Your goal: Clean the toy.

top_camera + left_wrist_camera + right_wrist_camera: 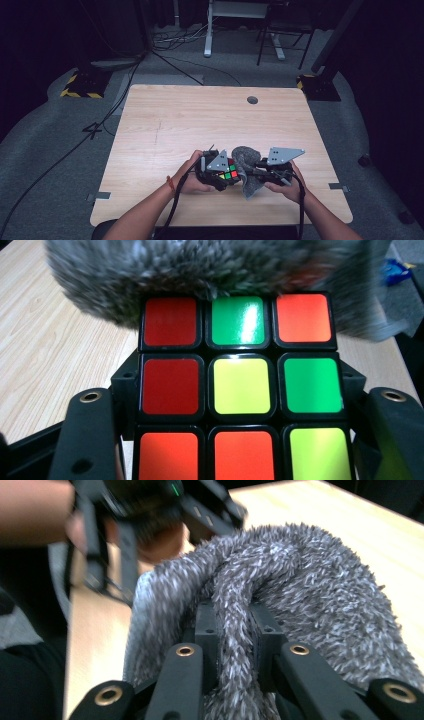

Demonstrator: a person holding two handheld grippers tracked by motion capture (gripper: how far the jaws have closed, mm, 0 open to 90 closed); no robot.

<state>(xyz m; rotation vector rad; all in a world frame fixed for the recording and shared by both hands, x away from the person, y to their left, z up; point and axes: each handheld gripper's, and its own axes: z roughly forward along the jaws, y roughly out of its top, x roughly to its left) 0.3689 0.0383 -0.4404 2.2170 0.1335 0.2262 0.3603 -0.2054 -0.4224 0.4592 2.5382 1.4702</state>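
A scrambled puzzle cube with red, green, yellow and orange tiles sits clamped in my left gripper, near the table's front edge. In the left gripper view the cube fills the space between the black jaws, its top face toward the camera. A fuzzy grey cloth is pinched in my right gripper, just right of the cube. In the right gripper view a fold of the cloth runs between the two pads, and the cloth presses against the cube's far edge.
The light wooden table has a round cable hole at the back. Yellow-and-black stand bases and cables lie on the grey floor beyond. A desk frame and chair legs stand farther back.
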